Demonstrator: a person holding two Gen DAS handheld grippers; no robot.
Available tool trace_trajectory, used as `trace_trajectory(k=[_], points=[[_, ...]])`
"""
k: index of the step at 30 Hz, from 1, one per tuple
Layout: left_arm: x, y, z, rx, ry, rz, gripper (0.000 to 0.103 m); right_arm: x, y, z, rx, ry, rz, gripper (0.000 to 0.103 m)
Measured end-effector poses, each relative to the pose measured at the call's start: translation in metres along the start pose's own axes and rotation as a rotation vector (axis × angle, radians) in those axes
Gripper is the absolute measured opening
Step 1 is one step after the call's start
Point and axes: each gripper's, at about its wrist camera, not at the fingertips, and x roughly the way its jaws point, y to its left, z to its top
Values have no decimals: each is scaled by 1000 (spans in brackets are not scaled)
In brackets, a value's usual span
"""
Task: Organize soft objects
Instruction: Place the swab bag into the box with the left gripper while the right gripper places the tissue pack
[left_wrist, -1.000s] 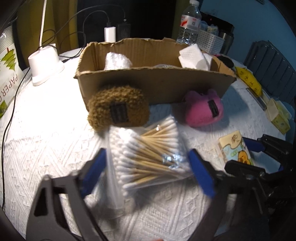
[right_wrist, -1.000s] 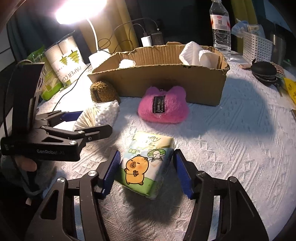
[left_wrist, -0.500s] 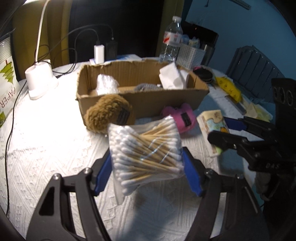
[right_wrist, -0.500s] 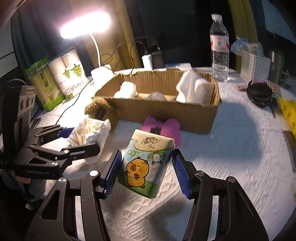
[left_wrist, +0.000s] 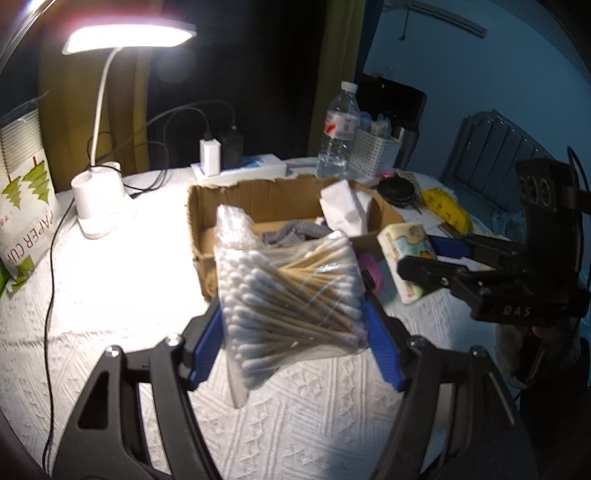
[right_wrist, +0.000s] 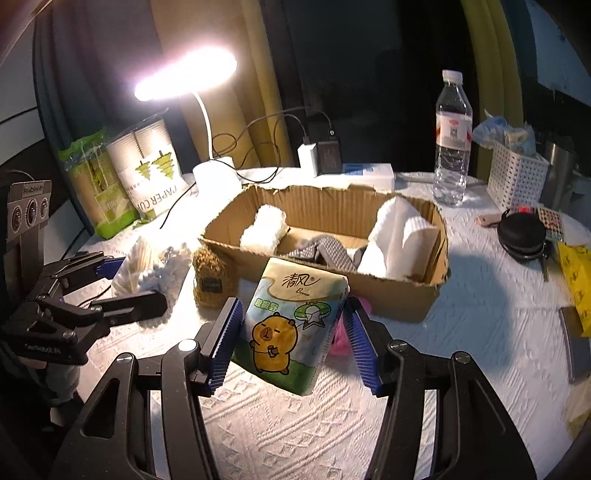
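My left gripper (left_wrist: 291, 332) is shut on a clear bag of cotton swabs (left_wrist: 291, 299) and holds it in the air in front of the cardboard box (left_wrist: 207, 266). My right gripper (right_wrist: 291, 332) is shut on a tissue pack with a cartoon capybara (right_wrist: 291, 321), also lifted, just before the box (right_wrist: 402, 295). The box holds a white fluffy item (right_wrist: 264, 229), grey cloth (right_wrist: 321, 253) and white paper towels (right_wrist: 397, 236). A brown plush (right_wrist: 214, 277) and a pink plush (right_wrist: 338, 341) lie on the table by the box's front wall.
A lit desk lamp (right_wrist: 216, 177) stands behind the box at left, with paper-cup packs (right_wrist: 151, 173) beside it. A water bottle (right_wrist: 452, 140), a white basket (right_wrist: 517, 177), a black pouch (right_wrist: 521, 232) and a yellow packet (right_wrist: 576, 273) sit at right. Cables trail over the white cloth (right_wrist: 491, 317).
Both grippers closed on their items and lifted them off the table, rising and moving toward the box. The plush toys have not moved.
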Motion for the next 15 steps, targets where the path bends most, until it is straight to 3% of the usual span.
trace_trajectory(k=[15], points=[[11,14,45,19,-102,26,72,-1,-8,32,-10,-54,-14,60]])
